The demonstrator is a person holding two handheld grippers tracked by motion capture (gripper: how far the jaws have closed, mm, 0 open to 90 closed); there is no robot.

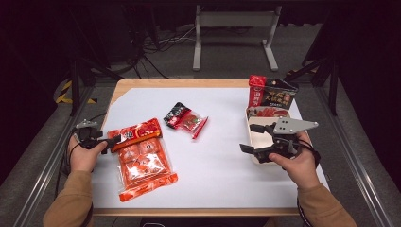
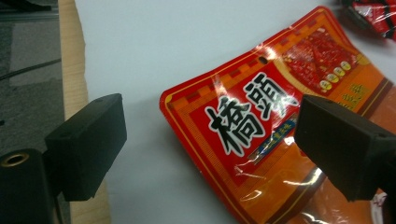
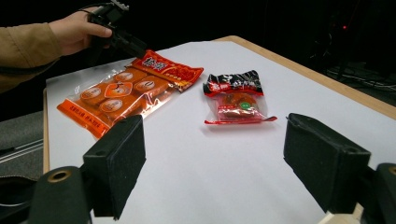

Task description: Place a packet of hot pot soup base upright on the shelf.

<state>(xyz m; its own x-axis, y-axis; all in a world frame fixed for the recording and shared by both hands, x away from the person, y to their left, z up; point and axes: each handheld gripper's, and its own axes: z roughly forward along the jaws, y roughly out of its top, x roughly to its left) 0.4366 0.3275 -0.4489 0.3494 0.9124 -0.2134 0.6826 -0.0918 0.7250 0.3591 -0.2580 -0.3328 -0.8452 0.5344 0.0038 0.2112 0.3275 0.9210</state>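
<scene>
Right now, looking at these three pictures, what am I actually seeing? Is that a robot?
No robot: a person holds a hand-held gripper in each hand. One picture looks down from above; the other two come from cameras riding on the grippers. The left hand-held gripper has open jaws at the corner of the big orange snack packet, not gripping it. The right hand-held gripper is open and holds nothing, hovering over a white tray. On the white table a small red-and-black packet also lies.
</scene>
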